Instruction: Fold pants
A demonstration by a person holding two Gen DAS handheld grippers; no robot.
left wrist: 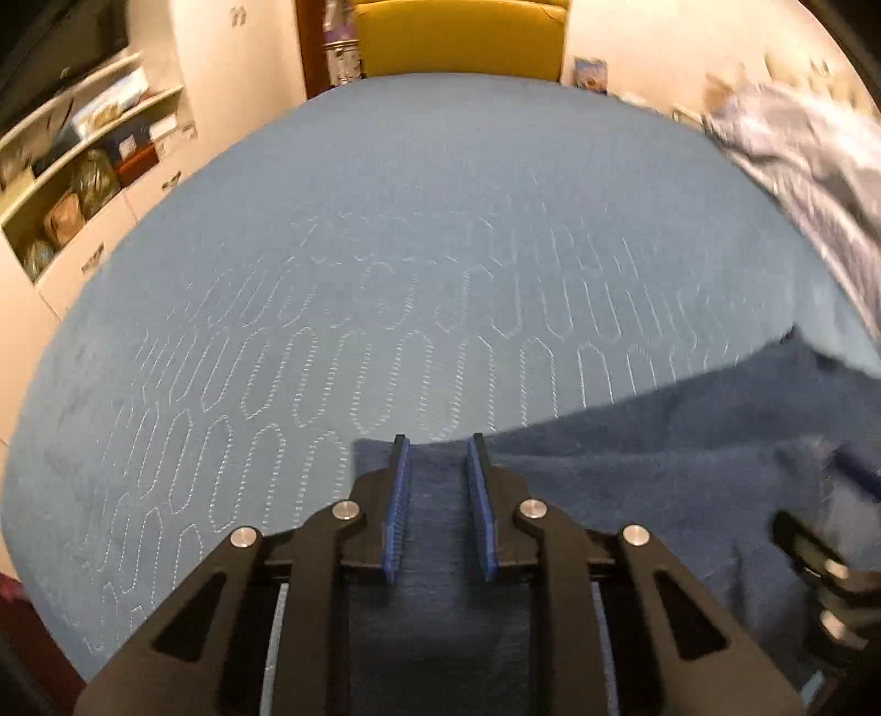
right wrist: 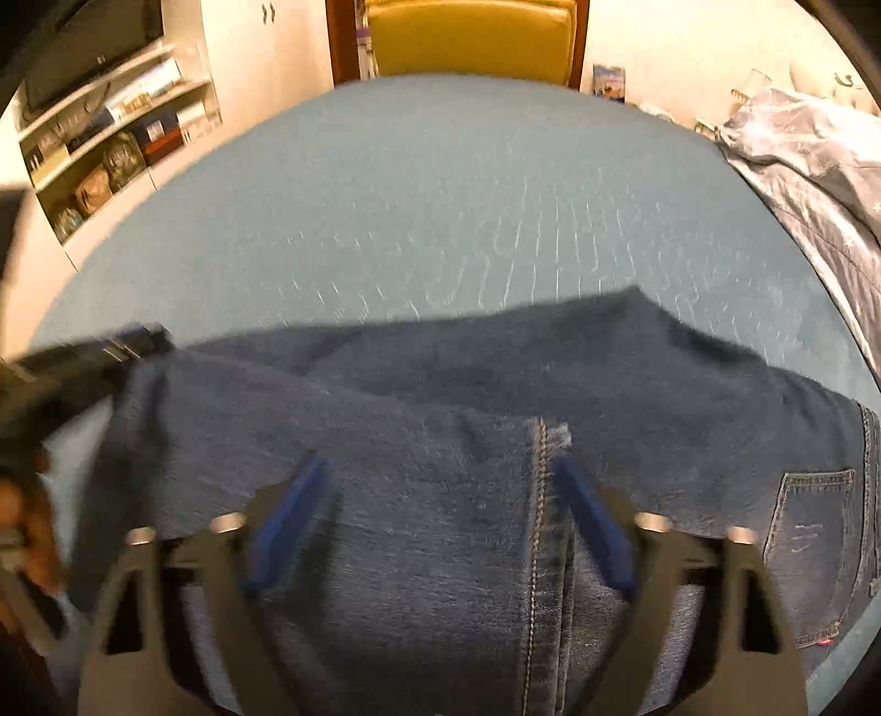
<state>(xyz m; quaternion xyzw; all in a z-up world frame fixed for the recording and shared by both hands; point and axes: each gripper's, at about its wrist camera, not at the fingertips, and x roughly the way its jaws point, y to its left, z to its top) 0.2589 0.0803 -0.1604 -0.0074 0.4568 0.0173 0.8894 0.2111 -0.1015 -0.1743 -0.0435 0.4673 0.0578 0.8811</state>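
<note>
The jeans (right wrist: 418, 440) lie folded on the blue bed (left wrist: 385, 248). My left claw (left wrist: 439, 451) is half apart over the denim, my right claw (right wrist: 440, 479) wide apart. Denim seems heavy and limp; I would grip the thick seam (right wrist: 542, 495).

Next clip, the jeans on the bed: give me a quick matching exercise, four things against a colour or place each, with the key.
Things:
1. jeans
2. chair
3. bed cover
4. shelves

Matches:
A. mustard yellow, past the far edge of the bed
B. dark blue denim, under both grippers
C. against the wall at far left, full of boxes
D. light blue, stitched with a loop pattern

Pairs: 1-B, 2-A, 3-D, 4-C
</note>
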